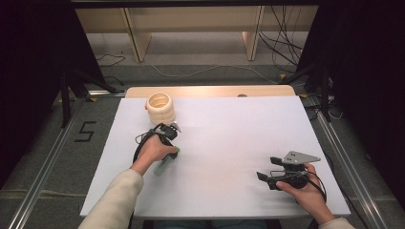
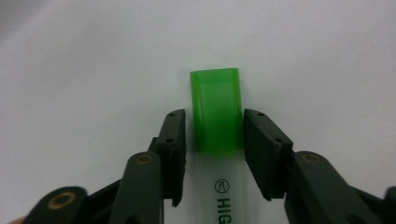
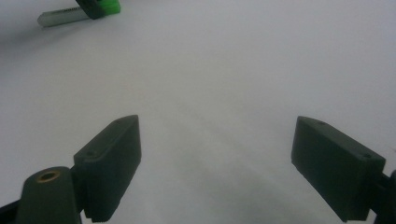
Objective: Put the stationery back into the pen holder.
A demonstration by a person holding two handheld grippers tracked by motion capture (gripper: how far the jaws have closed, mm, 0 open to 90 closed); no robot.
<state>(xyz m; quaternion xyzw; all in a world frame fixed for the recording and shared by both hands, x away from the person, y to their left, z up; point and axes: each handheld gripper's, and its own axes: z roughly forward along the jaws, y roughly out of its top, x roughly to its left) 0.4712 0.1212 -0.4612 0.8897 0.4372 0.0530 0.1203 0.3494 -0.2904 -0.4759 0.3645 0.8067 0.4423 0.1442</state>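
A highlighter (image 2: 217, 140) with a green cap and a white body lies on the white board. My left gripper (image 2: 215, 149) is shut on it, one jaw on each side where cap meets body. From above, the highlighter (image 1: 164, 163) pokes out under the left hand, green end toward the middle of the board, with my left gripper (image 1: 172, 153) on it. The right gripper view catches the highlighter (image 3: 70, 15) far off at top left. My right gripper (image 1: 262, 177) rests at the front right, and its jaws (image 3: 217, 168) stand wide open with nothing between them.
A cream stack of ribbed rings (image 1: 160, 108) stands at the board's back left, just beyond the left hand. The white board (image 1: 229, 138) covers a wooden table. Shelving and cables lie on the floor beyond, and rails run along both sides.
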